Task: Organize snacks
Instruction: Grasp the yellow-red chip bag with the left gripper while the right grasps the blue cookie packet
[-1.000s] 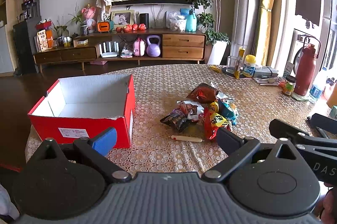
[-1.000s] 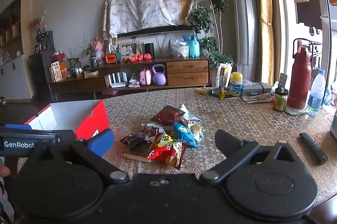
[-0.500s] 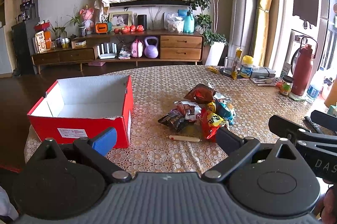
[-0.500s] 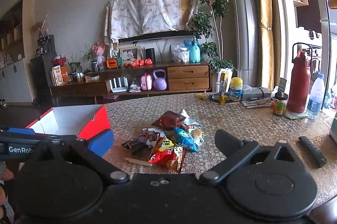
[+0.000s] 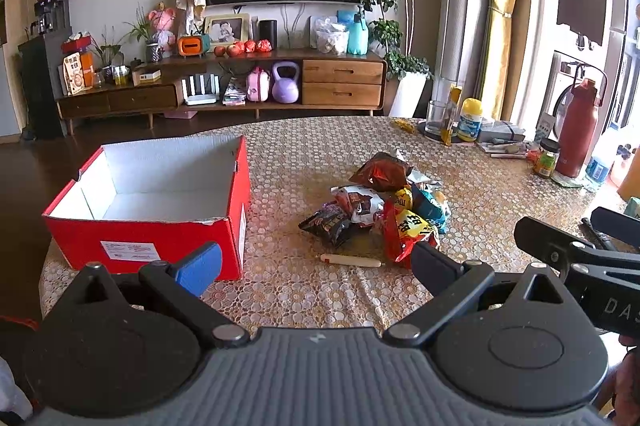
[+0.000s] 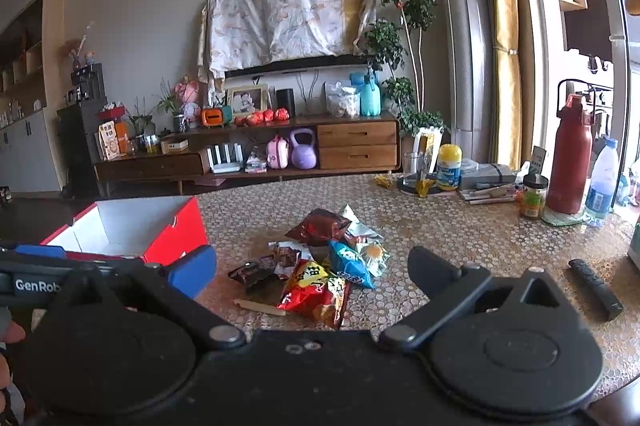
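A heap of snack packets (image 5: 380, 209) (image 6: 320, 266) lies mid-table: a red-and-yellow bag (image 6: 316, 292), a blue one (image 6: 350, 264), dark brown ones, and a pale stick (image 5: 350, 260) at the front. An open red box (image 5: 160, 201) (image 6: 132, 230) with a white, bare inside stands to the left of the heap. My left gripper (image 5: 316, 264) is open and holds nothing, hovering short of the heap. My right gripper (image 6: 312, 272) is open too, above the heap's near side, holding nothing.
The round table (image 5: 320, 153) wears a patterned cloth. At back right stand a maroon flask (image 6: 568, 157), a water bottle (image 6: 600, 181), a jar (image 6: 534, 195), a glass and a yellow-capped bottle (image 6: 448, 167). A black remote (image 6: 594, 288) lies near right.
Both views have risen and drawn back slightly, more so on the right. The packets and box have not moved, and both grippers stay open.
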{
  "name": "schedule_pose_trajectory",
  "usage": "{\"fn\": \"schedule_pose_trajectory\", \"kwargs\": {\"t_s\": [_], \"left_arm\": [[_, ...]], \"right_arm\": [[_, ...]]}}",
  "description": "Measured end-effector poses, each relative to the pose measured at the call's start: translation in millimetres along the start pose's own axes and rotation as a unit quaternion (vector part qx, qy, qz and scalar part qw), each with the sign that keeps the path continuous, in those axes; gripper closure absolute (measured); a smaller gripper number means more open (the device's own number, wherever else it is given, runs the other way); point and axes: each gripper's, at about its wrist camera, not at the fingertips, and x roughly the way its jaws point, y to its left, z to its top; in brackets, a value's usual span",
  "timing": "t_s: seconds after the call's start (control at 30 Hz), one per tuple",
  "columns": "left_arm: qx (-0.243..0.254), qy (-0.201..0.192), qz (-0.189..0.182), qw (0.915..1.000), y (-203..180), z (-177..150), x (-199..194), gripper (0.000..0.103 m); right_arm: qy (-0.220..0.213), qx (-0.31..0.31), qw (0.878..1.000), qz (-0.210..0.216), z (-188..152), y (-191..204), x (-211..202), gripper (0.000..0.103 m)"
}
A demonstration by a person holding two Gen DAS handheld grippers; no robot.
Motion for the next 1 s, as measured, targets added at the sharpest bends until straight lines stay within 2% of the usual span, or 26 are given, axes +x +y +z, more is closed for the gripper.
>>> {"fn": "schedule_pose_trajectory", "kwargs": {"t_s": [0.2,0.3,0.5,0.7,1.0], "left_arm": [[0.006,0.025,-0.016,0.9996,7,1,41,0.001],[-0.001,0.033,-0.021,0.9992,12,3,64,0.001],[-0.007,0.059,-0.024,0.9979,11,9,107,0.002],[0.018,0.060,-0.060,0.9962,-19,12,136,0.002],[0.038,0.089,-0.115,0.9886,-64,0,189,0.002]], "right_arm": [[0.030,-0.026,0.999,-0.001,-3,-9,35,0.003],[0.055,-0.040,0.998,-0.001,-8,-15,59,0.010],[0.090,-0.047,0.995,0.005,-5,-32,100,0.014],[0.115,-0.043,0.992,-0.005,12,-48,148,0.019],[0.205,-0.008,0.979,0.015,14,-62,223,0.024]]}}
